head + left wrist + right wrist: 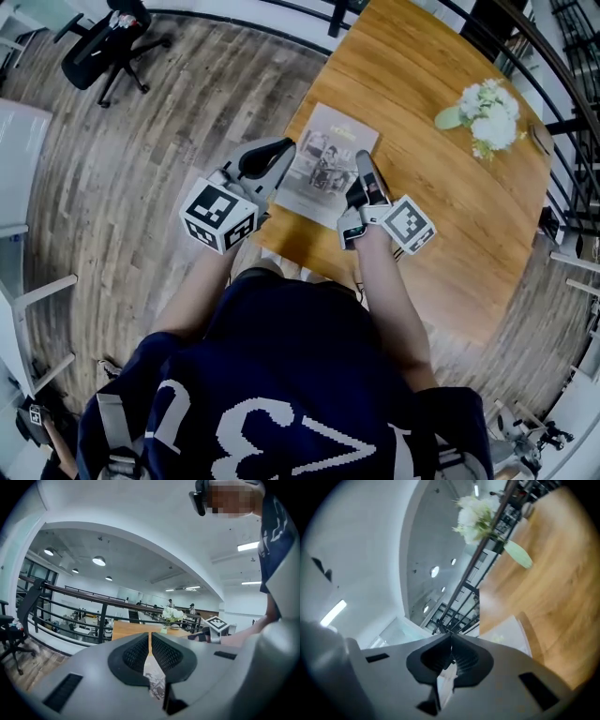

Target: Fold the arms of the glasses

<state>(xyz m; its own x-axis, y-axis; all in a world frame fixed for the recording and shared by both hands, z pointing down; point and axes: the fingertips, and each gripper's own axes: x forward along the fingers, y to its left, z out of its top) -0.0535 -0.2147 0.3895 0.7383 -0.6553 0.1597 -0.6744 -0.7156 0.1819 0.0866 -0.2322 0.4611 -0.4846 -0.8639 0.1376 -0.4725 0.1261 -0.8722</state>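
No glasses show in any view. My left gripper hangs over the near left edge of the wooden table, and its jaws are shut with nothing between them. A short way to its right, my right gripper is rolled to one side. Its pads meet at the tip with nothing held. A printed booklet lies flat on the table between and under the two grippers. It shows pale below the left pads and beside the right ones.
A bunch of white flowers stands at the table's far right, also seen ahead of each gripper. A dark railing runs behind the table. A black office chair stands on the wood floor at the far left.
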